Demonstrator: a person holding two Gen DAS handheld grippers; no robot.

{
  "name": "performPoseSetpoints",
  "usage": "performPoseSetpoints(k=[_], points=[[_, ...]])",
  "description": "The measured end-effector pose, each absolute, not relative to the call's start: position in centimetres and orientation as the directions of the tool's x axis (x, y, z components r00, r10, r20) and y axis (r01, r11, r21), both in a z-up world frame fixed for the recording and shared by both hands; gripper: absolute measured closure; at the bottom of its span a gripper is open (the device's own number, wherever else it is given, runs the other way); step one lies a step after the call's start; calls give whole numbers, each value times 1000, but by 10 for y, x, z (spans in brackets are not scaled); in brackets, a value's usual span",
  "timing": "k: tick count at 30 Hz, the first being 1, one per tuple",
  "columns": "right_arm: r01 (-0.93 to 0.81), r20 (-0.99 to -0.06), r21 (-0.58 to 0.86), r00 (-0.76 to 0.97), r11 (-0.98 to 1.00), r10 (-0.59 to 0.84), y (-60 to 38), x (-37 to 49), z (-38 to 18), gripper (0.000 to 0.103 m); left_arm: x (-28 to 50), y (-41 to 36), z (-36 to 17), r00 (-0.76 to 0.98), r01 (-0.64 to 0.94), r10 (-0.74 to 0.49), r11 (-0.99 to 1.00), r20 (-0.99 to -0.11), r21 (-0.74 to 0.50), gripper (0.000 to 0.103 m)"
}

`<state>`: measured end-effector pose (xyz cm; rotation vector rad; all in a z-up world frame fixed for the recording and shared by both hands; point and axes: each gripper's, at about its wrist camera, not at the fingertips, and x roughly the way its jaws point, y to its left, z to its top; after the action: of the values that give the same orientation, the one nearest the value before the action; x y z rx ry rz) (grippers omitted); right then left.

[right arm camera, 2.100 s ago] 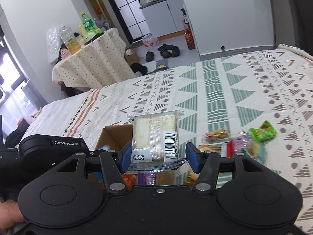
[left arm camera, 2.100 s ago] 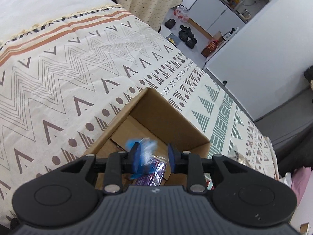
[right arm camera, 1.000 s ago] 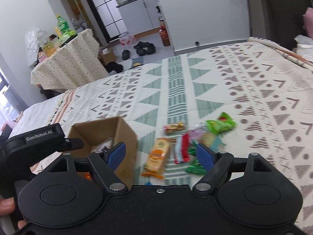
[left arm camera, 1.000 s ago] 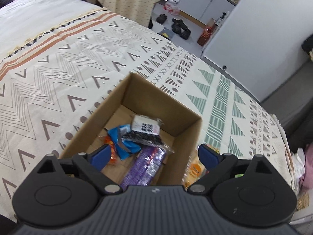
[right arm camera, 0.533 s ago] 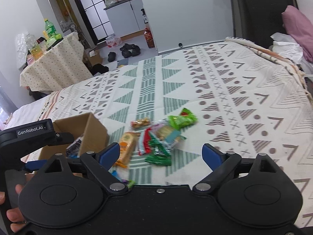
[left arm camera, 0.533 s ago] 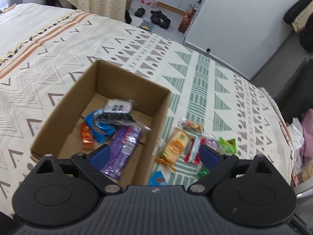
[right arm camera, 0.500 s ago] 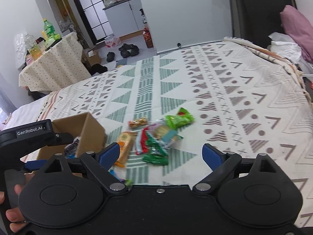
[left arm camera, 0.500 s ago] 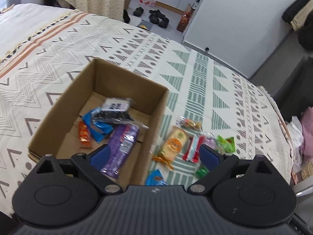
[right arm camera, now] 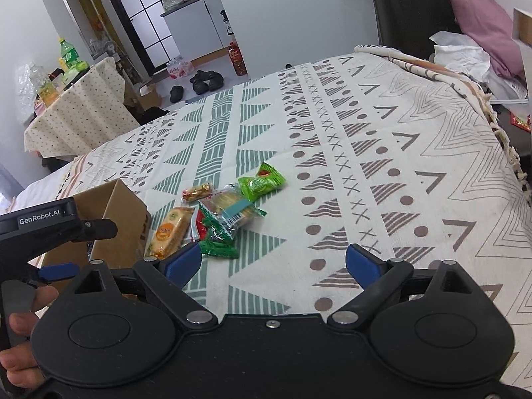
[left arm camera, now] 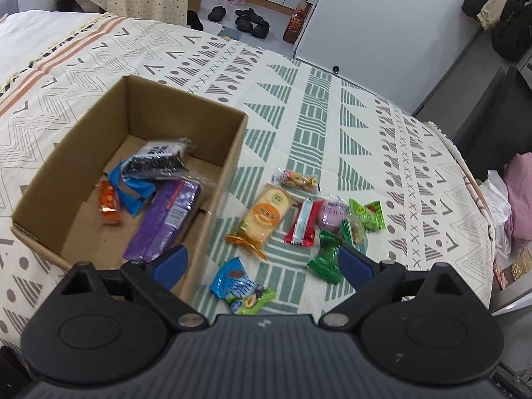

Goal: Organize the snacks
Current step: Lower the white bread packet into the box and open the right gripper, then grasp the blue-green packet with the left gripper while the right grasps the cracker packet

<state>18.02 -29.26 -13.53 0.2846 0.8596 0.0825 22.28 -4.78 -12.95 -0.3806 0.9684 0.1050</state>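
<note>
While both spread | left claw (left arm camera: 262,262); right claw (right arm camera: 272,261) | snacks (right arm camera: 229,212) lie ahead, untouched

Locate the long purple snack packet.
In the left wrist view, the long purple snack packet lies inside the brown cardboard box, against its right wall, beside the blue wrapper.

The cardboard box (left arm camera: 186,123) at the bedspread's left edge is matt brown corrugated paper. The snack packets (left arm camera: 301,219) beside it are glossy, crinkled plastic film. The bedspread (right arm camera: 382,153) is matt woven cloth.
</note>
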Motion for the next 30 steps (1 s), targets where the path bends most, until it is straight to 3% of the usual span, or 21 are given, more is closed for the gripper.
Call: performPoseSetpoints(k=[11,20,30], points=[[97,-719,399,650,912,246,-315,186,-158,10,215,-70,-130,623,-216,-33,953,-781,-212,9],[90,-690,477,654,874,309,-318,199,-173,16,220,-87,-157,563,-208,-49,958,-825,-199,13],[72,-663,530,656,845,360,-309,227,-190,21,221,-90,-175,577,-294,86,950,-812,-108,14]])
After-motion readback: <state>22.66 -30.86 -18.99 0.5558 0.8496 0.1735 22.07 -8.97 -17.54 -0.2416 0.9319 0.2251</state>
